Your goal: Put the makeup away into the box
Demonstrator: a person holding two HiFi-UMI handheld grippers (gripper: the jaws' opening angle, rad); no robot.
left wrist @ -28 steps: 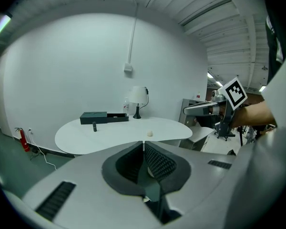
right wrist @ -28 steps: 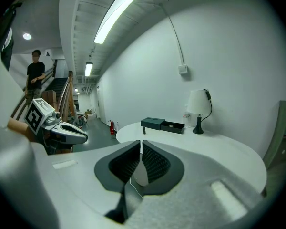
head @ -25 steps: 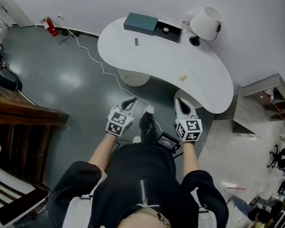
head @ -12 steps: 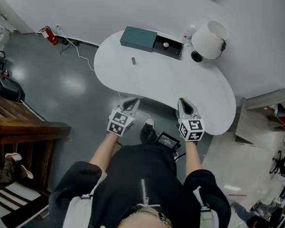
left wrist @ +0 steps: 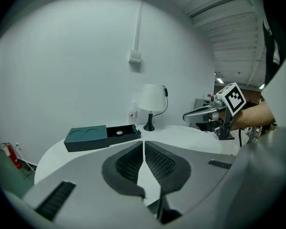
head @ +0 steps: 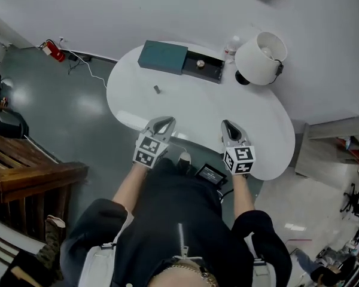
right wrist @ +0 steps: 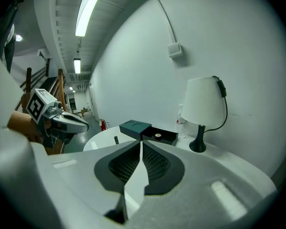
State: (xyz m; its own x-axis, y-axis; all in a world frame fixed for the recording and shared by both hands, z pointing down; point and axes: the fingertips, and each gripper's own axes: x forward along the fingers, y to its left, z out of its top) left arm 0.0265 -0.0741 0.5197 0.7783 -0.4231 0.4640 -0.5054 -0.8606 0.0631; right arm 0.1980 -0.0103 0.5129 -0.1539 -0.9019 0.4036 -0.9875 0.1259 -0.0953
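White kidney-shaped table point(head: 251, 121) carries the teal box point(head: 163, 57) at its far, wall-side edge. The box's black drawer point(head: 210, 72) is pulled out to the right of the teal sleeve. White-shaded table lamp point(head: 260, 49) stands to the right of the box, past the drawer's end and apart from it. Left gripper point(head: 163, 123) hangs over the near table edge, well short of the box and about in line with it. Its jaws are pressed together at the tips, nothing between them. Right gripper point(head: 228, 126) is level with the left, well short of the box and a little right of the drawer end. Its jaws are also closed tip to tip and empty. Clear plastic bottle point(head: 231, 44) stands between the drawer end and the lamp. Small dark makeup tube point(head: 157, 89) stands upright on the tabletop on the near side of the box, apart from it, outside the drawer. Small round item point(head: 200, 64) lies inside the drawer.
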